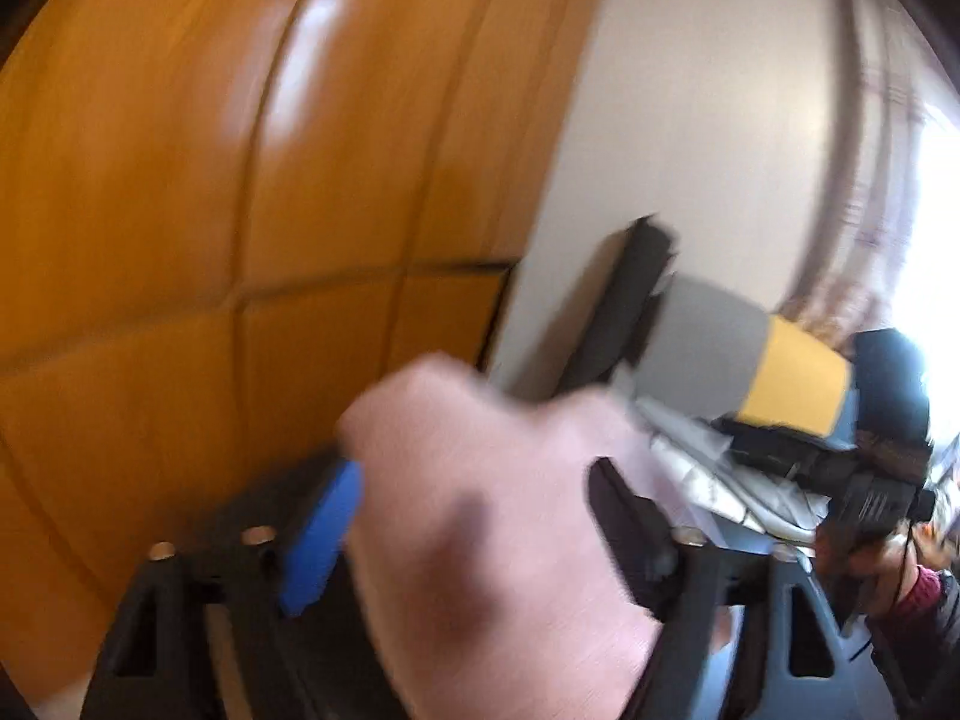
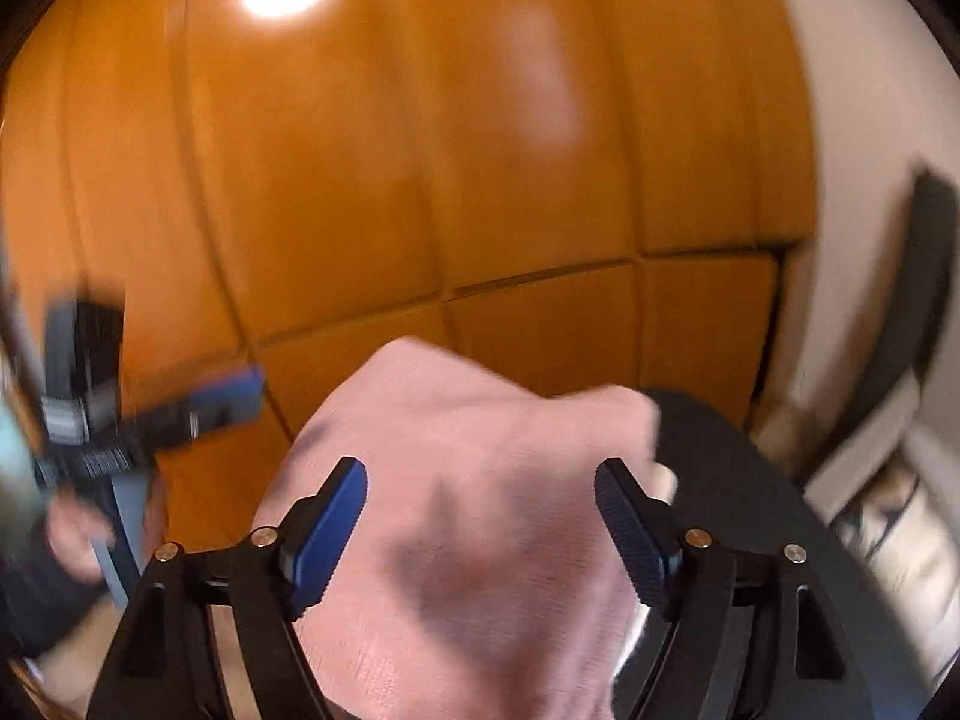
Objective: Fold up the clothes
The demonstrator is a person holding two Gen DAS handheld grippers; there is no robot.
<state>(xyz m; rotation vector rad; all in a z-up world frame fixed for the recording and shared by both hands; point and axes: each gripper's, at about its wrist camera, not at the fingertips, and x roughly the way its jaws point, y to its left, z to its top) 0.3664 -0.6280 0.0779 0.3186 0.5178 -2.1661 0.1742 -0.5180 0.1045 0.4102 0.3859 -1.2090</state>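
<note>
Pink knit garment (image 2: 480,510), 1 item: draped between jaws of right gripper (image 2: 480,516) and left gripper (image 1: 474,516), both spread apart, no clamp visible. Wooden panels (image 2: 420,150) at 12 o'clock. Advice: grip 2 matching corners evenly, lift taut.

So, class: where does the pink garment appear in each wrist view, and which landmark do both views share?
Left wrist view: the pink garment fills the lower centre, between the left gripper fingers.
Right wrist view: lower centre again, between the right gripper fingers.
Shared landmark: the orange wooden panelling behind.
</note>
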